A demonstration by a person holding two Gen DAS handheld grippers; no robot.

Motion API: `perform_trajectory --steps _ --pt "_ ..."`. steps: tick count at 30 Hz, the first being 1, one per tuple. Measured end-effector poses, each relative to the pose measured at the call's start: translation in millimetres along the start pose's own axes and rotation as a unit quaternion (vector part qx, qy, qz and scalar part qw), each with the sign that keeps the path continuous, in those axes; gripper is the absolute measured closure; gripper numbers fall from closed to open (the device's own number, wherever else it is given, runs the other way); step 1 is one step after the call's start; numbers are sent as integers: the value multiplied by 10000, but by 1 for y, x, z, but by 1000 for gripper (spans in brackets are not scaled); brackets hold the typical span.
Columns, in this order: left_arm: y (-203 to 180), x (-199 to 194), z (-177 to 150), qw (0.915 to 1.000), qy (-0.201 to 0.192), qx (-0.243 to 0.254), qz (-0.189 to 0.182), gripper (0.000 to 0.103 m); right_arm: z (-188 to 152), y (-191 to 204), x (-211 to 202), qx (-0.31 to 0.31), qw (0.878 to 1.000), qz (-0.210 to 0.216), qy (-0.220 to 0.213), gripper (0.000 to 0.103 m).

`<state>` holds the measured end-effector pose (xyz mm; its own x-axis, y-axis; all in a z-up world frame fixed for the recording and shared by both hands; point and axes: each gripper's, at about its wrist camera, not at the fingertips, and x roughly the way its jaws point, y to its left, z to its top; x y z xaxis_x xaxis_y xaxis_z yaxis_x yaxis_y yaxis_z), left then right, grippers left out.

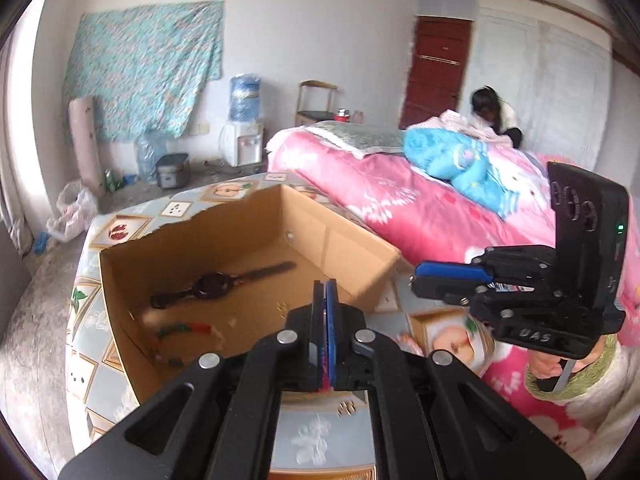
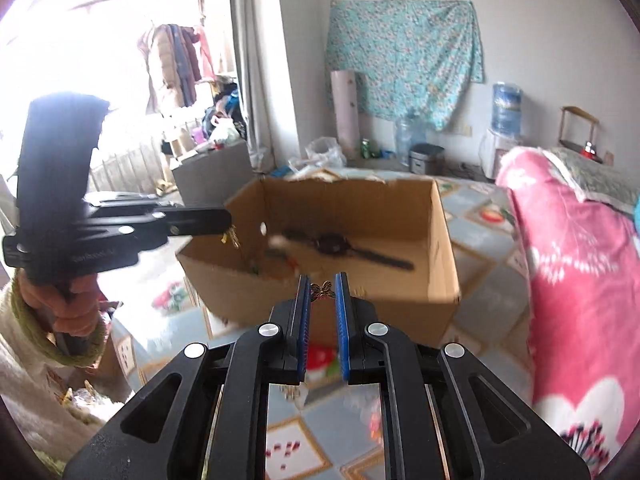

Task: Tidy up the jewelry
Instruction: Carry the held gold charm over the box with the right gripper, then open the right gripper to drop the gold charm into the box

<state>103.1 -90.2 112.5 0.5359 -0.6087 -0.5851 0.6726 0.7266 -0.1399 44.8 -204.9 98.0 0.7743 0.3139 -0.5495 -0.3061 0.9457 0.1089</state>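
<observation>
An open cardboard box stands on a patterned table; it also shows in the right wrist view. Inside lie a dark wristwatch and a red-and-green beaded bracelet. My left gripper is shut over the box's near wall; in the right wrist view a small gold piece hangs at its tip. My right gripper is shut on a small gold butterfly charm, just in front of the box. In the left wrist view the right gripper hovers right of the box.
The patterned tablecloth covers a round table. A bed with a pink quilt lies to the right, with a person at its far side. A water dispenser and a rice cooker stand by the far wall.
</observation>
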Motion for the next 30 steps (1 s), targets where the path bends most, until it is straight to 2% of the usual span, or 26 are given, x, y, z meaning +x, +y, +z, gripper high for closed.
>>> perform_trajectory --steps 4,8,12,16,18,20,22,25,30 --pt "35 38 16 9965 548 -602 -181 102 32 -19 36 3 9993 235 308 93" --pt "67 79 14 9841 1188 -1260 -385 102 47 -30 83 105 9945 487 920 93" --pt "81 106 5 9722 1667 -1582 -441 102 47 -42 131 293 9842 666 1617 93" --pt "84 120 -1 9640 1955 -1738 -479 102 50 -42 161 428 9758 804 1989 92" --pt "87 125 -4 9603 2055 -1822 -489 99 52 -44 165 552 9740 864 2020 90" --pt "90 126 -5 9577 2077 -1929 -488 87 54 -48 166 674 9742 908 1956 90" --pt "92 126 -7 9573 2045 -1988 -466 81 53 -49 167 749 9751 906 1881 90" --pt "93 124 -8 9561 2013 -2066 -526 79 52 -58 161 859 9762 896 1781 90" --pt "94 114 -7 9607 1839 -2045 -385 78 53 -69 140 1024 9788 803 1579 89"
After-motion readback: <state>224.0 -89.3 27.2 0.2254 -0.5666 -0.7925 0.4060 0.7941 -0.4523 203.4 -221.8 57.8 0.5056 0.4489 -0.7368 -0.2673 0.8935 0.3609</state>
